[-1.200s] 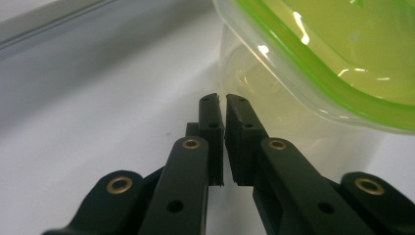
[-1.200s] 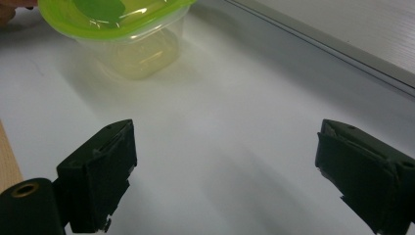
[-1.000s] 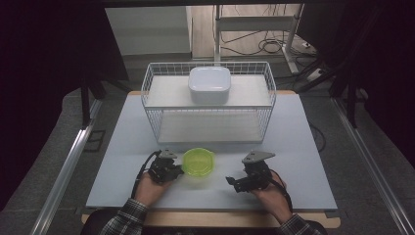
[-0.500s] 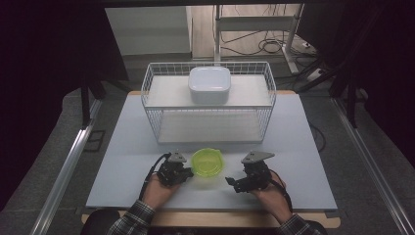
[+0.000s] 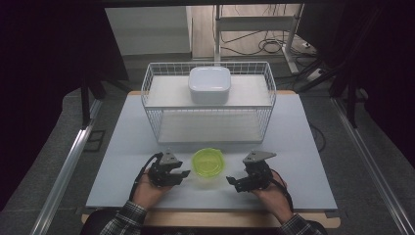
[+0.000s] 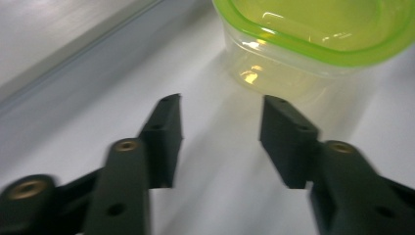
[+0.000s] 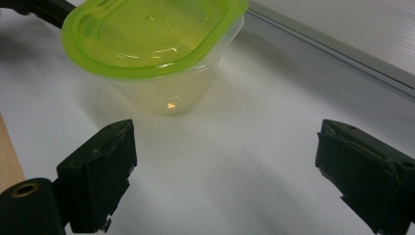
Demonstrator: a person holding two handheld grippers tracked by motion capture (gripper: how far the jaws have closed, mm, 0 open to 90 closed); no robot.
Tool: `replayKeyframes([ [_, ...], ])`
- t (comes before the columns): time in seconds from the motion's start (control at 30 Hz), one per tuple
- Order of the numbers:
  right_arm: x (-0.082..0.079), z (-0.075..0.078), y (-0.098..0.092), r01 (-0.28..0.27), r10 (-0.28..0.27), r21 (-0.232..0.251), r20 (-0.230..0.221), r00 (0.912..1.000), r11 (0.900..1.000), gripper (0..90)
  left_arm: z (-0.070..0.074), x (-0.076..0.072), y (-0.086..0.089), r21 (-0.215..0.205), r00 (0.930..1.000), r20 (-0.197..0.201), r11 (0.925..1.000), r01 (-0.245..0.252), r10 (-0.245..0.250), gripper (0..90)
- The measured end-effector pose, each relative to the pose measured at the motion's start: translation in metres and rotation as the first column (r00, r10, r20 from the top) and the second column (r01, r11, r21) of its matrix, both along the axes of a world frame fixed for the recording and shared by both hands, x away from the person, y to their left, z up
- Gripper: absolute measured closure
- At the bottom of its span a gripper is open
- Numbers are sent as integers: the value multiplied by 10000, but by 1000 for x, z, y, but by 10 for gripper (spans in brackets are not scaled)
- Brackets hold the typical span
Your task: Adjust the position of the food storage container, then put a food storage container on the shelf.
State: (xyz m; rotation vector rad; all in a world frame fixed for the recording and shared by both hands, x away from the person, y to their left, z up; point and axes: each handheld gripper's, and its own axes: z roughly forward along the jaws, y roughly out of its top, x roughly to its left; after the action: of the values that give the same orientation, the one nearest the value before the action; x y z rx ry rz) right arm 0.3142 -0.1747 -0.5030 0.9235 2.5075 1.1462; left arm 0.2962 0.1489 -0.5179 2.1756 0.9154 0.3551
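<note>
A clear tub with a lime-green lid (image 5: 209, 164) stands on the white table near the front edge, between my two grippers. My left gripper (image 5: 183, 175) sits just left of it, and its jaws have just been opening; they now stand apart with nothing between them. In the left gripper view the tub (image 6: 313, 44) lies a little beyond the left gripper (image 6: 220, 129). To the tub's right, my right gripper (image 5: 232, 183) is wide open and empty. From the right gripper (image 7: 225, 152), the tub (image 7: 156, 44) appears ahead and to the left.
A white wire basket (image 5: 210, 126) stands across the middle of the table behind the tub, with a white lidded box (image 5: 210, 84) resting in it. The table's wooden front edge (image 5: 210, 218) runs under both hands. Metal rails flank the table.
The left gripper carried the tub a short way to the right, then let go of its left rim and drew back slightly. The right gripper has stayed still.
</note>
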Motion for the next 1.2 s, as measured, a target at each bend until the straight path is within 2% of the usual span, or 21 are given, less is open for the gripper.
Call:
replayKeyframes([
  [0.13, 0, 0, 0, -3, 3, 33, 8, 10000, 10000, 84, 3, -8, 9, -4, 10000, 56, 10000, -67, 67, 343],
  [0.23, 0, 0, 0, 5, -5, 31, 5, 10000, 10000, 83, 5, -11, 16, -228, 9999, 109, 9997, -64, 67, 285],
  [0.4, 0, 0, -1, 34, -35, 123, 72, 10000, 9999, 82, 7, -16, 27, -866, 9995, 114, 9959, -279, 290, 176],
  [0.5, 1, 0, -2, 7, -7, 167, 17, 10000, 9999, 81, 7, -21, 31, -825, 9993, 200, 9961, -306, 323, 100],
  [0.63, 2, -1, -2, -75, 77, 226, -60, 10000, 9997, 81, 4, -26, 33, -822, 9989, 396, 9964, -215, 248, 69],
  [0.77, 2, -2, -2, -90, 95, 286, -150, 9998, 9995, 73, 2, -27, 32, -608, 9984, 529, 9980, -187, 219, 63],
  [1.03, 5, 0, -3, 396, -399, 317, 81, 9992, 9987, 20, 1, -27, 33, -476, 9976, 645, 9986, -230, 260, 62],
  [1.13, 7, 3, -6, 615, -618, 652, 25, 9981, 9960, 20, 1, -27, 33, -505, 9976, 633, 9985, -233, 265, 63],
  [1.2, 9, 5, -8, 721, -720, 662, -40, 9974, 9952, 20, 1, -27, 33, -497, 9977, 623, 9985, -227, 258, 63],
])
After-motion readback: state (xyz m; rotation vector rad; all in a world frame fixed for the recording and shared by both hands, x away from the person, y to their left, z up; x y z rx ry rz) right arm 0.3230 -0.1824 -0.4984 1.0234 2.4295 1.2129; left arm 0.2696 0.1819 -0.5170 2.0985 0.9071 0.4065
